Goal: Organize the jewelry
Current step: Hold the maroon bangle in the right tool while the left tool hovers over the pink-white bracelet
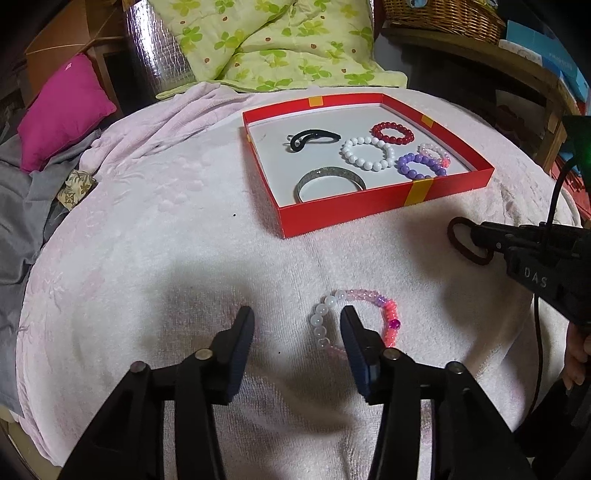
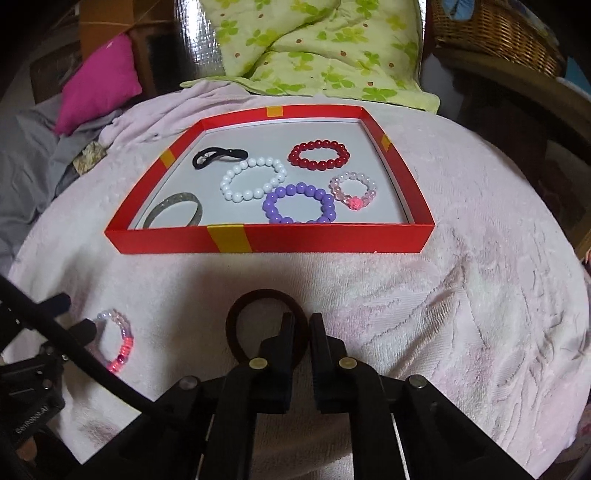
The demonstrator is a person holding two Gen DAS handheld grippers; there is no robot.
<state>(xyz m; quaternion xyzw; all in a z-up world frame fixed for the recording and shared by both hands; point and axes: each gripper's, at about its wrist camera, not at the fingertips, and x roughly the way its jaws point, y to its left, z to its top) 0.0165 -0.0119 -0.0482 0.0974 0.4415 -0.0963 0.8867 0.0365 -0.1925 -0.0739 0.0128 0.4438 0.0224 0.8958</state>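
Starting left of the box (image 1: 369, 210), the left gripper (image 1: 297, 325) is held half open, one finger (image 1: 351, 328) inside the bracelet (image 1: 389, 321), nothing gripped. Nearer, right, the right gripper (image 2: 301, 328) is clamped on the hair tie (image 2: 236, 325).

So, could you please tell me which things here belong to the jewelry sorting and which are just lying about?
Job:
- red box
- bracelets inside it, such as the purple bracelet
- pink-and-white bracelet on the towel
- dark hair tie

Lying about:
- magenta pillow
- green quilt
- wicker basket
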